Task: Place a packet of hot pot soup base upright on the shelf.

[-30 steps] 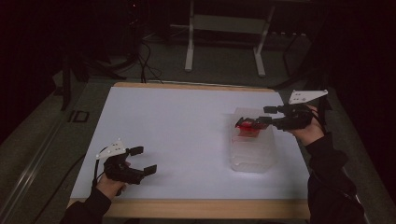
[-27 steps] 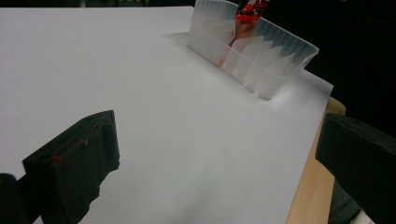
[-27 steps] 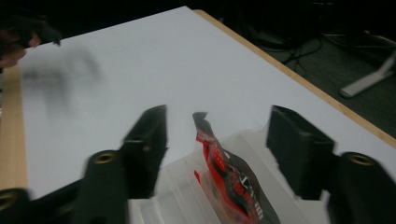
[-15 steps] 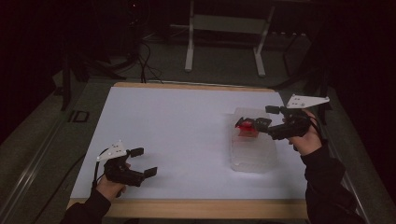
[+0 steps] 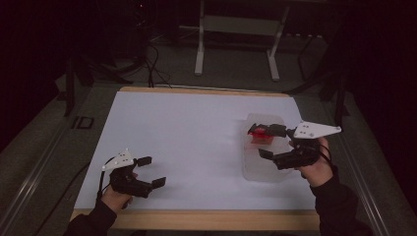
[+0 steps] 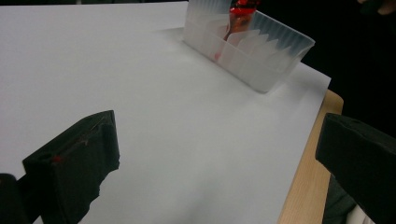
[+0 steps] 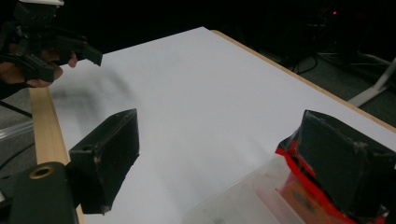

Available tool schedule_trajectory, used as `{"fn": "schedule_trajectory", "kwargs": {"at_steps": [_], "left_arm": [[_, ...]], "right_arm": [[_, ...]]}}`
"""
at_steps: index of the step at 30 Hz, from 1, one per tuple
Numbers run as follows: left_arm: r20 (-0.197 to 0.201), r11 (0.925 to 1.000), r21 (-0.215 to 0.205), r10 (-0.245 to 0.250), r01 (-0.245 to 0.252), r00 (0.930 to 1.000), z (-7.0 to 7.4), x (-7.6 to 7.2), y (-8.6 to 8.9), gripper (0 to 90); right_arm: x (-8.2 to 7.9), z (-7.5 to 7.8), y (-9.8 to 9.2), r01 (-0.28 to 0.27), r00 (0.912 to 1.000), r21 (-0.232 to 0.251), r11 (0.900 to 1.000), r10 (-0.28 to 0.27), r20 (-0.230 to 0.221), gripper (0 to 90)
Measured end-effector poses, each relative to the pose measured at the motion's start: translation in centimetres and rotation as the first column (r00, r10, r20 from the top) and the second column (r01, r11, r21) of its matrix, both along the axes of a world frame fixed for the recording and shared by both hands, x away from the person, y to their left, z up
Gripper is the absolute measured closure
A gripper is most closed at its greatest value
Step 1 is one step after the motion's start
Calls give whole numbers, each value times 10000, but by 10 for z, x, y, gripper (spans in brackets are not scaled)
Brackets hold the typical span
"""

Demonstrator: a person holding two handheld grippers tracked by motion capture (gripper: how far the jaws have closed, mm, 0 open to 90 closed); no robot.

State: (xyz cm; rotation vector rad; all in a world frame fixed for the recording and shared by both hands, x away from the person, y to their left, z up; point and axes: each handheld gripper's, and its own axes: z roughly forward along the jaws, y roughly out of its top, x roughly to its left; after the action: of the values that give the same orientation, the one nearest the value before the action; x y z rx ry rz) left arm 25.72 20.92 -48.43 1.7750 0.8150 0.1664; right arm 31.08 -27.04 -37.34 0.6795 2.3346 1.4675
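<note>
A clear plastic bin [image 5: 255, 169] stands on the right of the white sheet. A red item [image 5: 255, 135] sticks up at the bin's far end. My right gripper [image 5: 263, 141] hovers over the bin, open. Its jaws have just been opening wide, then eased in a touch, and nothing is pressed between them. In the right gripper view the red item [image 7: 299, 186] lies against the outer side of the right jaw, above the bin [image 7: 233, 205]. My left gripper [image 5: 155, 171] rests open near the front left edge. Its view looks across the sheet at the bin [image 6: 247, 51] and the red item [image 6: 238, 14].
The white sheet [image 5: 196, 132] covers most of the wooden table [image 5: 196, 219]. A metal stand [image 5: 236, 44] and cables sit on the floor behind the table. Dark floor drops away on both sides.
My right gripper has drawn back toward the near edge and its jaws have spread apart. The red item stayed at the bin's far end. The left gripper has not moved.
</note>
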Motion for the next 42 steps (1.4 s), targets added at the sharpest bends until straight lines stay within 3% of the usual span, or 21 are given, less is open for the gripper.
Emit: {"fn": "schedule_trajectory", "kwargs": {"at_steps": [3,8,16,26,29,42], "left_arm": [[33,10000,41,-27,27,10000,1,0,0,0],[76,9999,96,-36,35,10000,0,-1,0,0],[12,9998,190,48,-49,10000,-3,0,0,0],[52,9989,479,-15,12,10000,-6,-1,-1,0],[161,9988,495,-28,20,9999,-6,-1,-1,0],[127,9987,503,-105,99,9999,-7,-2,-2,0]], "right_arm": [[-8,-4,3,24,9999,310,9995,-21,-111,134],[-19,-12,7,111,9997,63,9999,-109,-224,128],[-41,-27,11,724,9969,194,9972,-718,-321,128],[-56,-56,24,817,9958,-108,9966,-821,-415,131],[-60,-64,27,855,9953,-411,9955,-873,-430,125],[-74,-79,25,1061,9943,-1156,9876,-1048,177,124]]}}
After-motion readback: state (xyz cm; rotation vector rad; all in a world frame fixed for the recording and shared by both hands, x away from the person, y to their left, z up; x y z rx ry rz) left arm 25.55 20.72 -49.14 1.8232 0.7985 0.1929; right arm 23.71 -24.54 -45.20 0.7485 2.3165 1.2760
